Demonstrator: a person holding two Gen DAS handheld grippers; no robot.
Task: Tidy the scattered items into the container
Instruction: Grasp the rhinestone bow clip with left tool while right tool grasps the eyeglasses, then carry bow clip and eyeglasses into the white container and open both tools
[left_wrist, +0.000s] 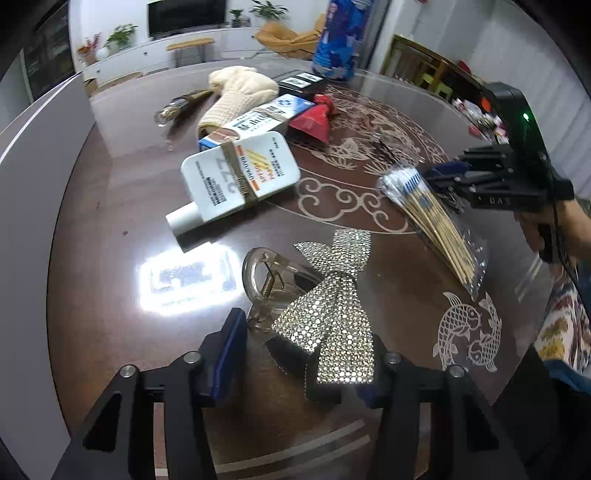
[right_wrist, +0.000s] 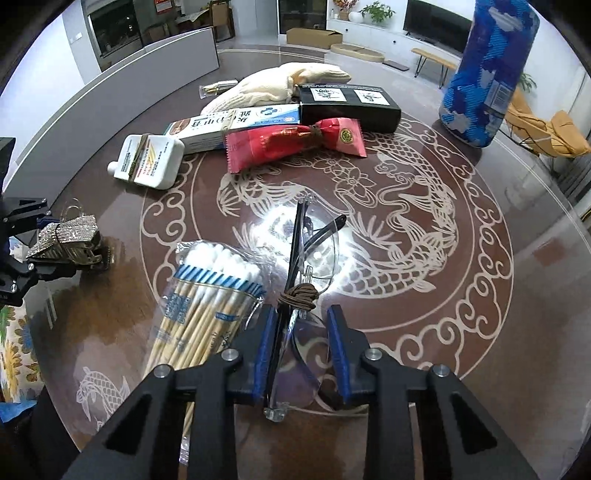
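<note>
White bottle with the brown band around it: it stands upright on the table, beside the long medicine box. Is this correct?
Not upright: the left wrist view shows the white bottle lying flat on the table. The brown band is around it, and the long medicine box is beside it.

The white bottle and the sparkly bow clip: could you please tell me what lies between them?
Nothing: bare table with glare separates the white bottle and bow clip, seen in the left wrist view.

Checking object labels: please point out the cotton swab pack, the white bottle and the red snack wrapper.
cotton swab pack (right_wrist: 207, 295), right wrist view, blue band.
white bottle (left_wrist: 240, 173), left wrist view, label face.
red snack wrapper (right_wrist: 266, 146), right wrist view, middle.
</note>
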